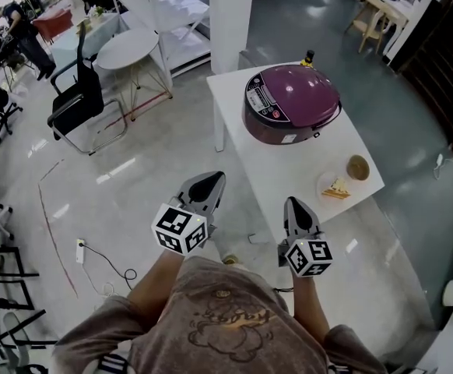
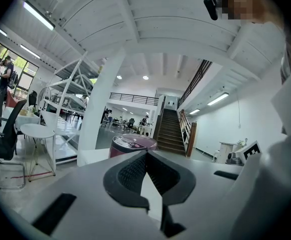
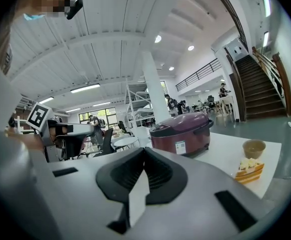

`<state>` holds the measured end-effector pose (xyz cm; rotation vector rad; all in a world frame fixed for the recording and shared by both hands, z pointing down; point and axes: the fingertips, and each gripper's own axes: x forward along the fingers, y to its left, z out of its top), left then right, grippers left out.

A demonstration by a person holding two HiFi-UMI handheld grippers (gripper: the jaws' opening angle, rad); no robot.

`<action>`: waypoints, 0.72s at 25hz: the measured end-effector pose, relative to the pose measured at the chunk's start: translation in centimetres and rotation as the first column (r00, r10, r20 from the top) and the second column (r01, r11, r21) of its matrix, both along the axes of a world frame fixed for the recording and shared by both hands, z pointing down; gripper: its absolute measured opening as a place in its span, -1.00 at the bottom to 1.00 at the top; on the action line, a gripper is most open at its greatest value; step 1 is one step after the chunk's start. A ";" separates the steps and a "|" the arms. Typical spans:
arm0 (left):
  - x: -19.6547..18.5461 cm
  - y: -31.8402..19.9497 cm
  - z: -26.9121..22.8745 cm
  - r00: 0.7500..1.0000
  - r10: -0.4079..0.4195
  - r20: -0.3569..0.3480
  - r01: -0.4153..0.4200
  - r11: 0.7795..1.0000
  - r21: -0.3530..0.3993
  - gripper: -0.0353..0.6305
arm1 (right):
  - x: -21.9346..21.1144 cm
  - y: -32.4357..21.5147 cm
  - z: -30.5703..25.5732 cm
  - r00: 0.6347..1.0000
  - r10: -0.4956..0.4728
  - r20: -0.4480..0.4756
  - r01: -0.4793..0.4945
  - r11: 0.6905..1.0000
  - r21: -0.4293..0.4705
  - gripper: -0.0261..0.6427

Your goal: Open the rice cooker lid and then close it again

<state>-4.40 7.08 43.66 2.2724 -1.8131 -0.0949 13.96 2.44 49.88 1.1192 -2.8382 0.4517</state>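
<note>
A purple rice cooker (image 1: pixel 291 104) with its lid down stands on a white table (image 1: pixel 289 170) ahead of me. Both grippers hang in the air short of the table's near edge, apart from the cooker. My left gripper (image 1: pixel 207 184) is over the floor to the table's left, jaws shut and empty. My right gripper (image 1: pixel 295 205) is at the table's near edge, also shut with nothing in it. The left gripper view shows the cooker (image 2: pixel 133 145) just beyond the closed tips (image 2: pixel 146 154). In the right gripper view the cooker (image 3: pixel 181 133) sits right of the closed tips (image 3: pixel 144 150).
A plate with a cake slice (image 1: pixel 337 188) and a small brown cup (image 1: pixel 357 167) sit on the table's near right corner. A dark bottle (image 1: pixel 310 56) stands behind the cooker. To the left are a white pillar (image 1: pixel 232 14), a round table (image 1: pixel 127 47) and a black chair (image 1: pixel 79 104).
</note>
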 end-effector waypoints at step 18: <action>-3.7 -12.4 -0.3 0.996 0.090 -0.024 -0.089 0.996 0.021 -0.83 | -3.1 -10.2 -0.7 0.996 0.083 -0.020 -0.082 0.996 0.020 -0.93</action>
